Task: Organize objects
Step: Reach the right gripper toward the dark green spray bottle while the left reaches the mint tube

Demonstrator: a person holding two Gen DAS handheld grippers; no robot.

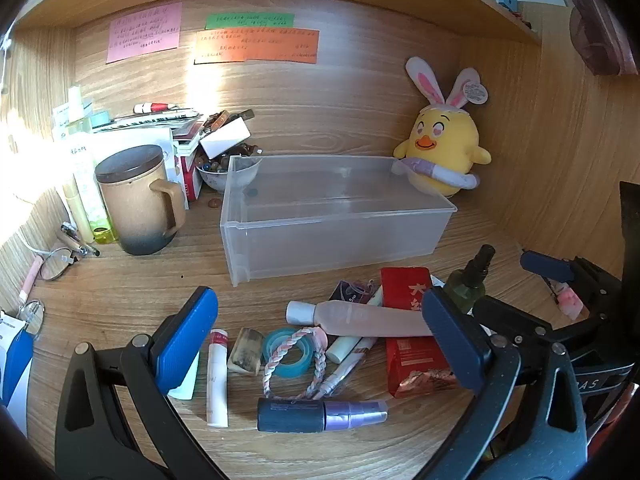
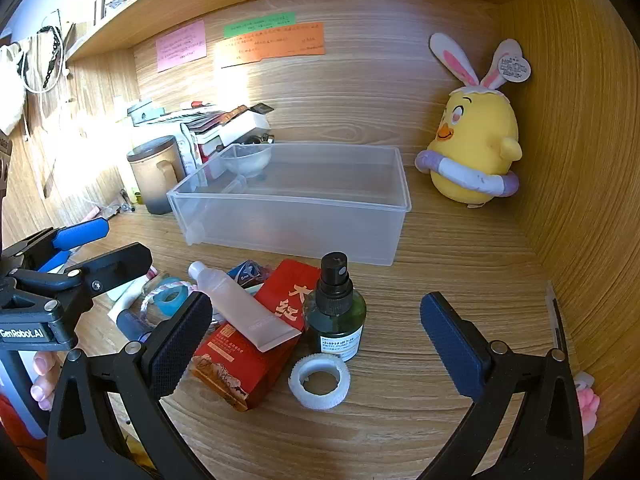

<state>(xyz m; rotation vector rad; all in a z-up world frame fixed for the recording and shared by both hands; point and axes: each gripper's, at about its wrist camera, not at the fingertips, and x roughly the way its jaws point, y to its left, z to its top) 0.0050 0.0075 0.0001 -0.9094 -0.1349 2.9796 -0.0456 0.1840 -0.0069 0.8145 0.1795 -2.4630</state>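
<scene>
Nearest the left camera lies a dark-capped purple spray bottle (image 1: 322, 415), flat on the wooden desk (image 1: 120, 292) at 6 o'clock. Left tool (image 1: 320, 340): jaws spread wide, holding nothing, straddling a teal tape roll (image 1: 288, 354), a braided pink-white cord loop (image 1: 294, 360) and a white lip-balm tube (image 1: 217, 378). Right tool (image 2: 316, 344): jaws likewise wide apart, empty, bracketing a dark green spray bottle (image 2: 335, 312), which stands upright, and a white ribbed ring (image 2: 319, 380). A frosted pink tube (image 2: 240, 306) rests across a red carton (image 2: 256, 344). Beyond, at 12 o'clock, sits a clear plastic bin (image 2: 292, 200); a yellow plush chick (image 2: 474, 148) stands at 2 o'clock.
</scene>
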